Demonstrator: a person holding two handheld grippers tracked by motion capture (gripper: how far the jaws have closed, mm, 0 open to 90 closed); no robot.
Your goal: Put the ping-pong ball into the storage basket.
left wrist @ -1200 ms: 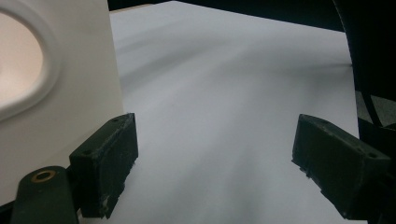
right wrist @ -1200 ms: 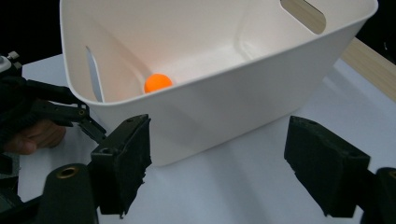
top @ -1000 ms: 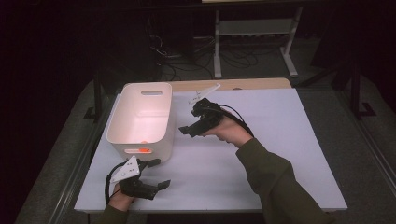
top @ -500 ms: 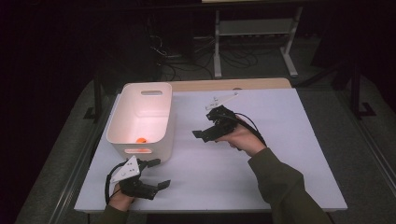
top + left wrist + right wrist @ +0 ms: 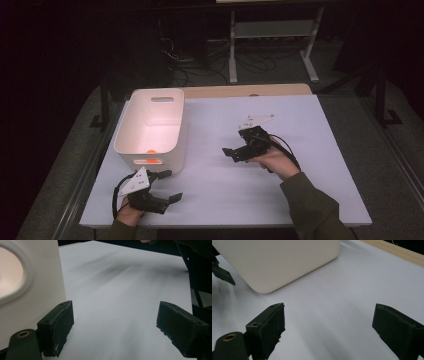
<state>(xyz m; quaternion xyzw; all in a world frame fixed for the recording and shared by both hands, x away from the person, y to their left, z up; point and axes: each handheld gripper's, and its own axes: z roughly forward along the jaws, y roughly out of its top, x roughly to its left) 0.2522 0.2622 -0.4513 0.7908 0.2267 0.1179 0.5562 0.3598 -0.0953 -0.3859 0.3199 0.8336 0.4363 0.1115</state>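
Observation:
A white bin (image 5: pixel 150 125) stands on the left part of the white table (image 5: pixel 225 205). A small orange thing (image 5: pixel 151 151) lies at its near end. My right gripper (image 5: pixel 231 154) hovers low over the table's middle, right of the bin. Its jaws have just been opening and stand open, with nothing between them (image 5: pixel 328 325). They point toward the bin's side wall (image 5: pixel 279 260). My left gripper (image 5: pixel 171 185) rests at the table's front left, just in front of the bin. It is open and empty (image 5: pixel 115 325), with the bin wall and its handle cutout (image 5: pixel 10 272) close on its left.
A wooden strip (image 5: pixel 240 91) runs along the table's far edge. Behind it on the dark floor are a metal rack (image 5: pixel 270 30) and cables. Dark floor surrounds the table. The left gripper's finger (image 5: pixel 222 272) shows beside the bin in the right gripper view.
The right hand has moved away from the bin's rim, to the right and nearer, and has sunk toward the table. The left hand has stayed put.

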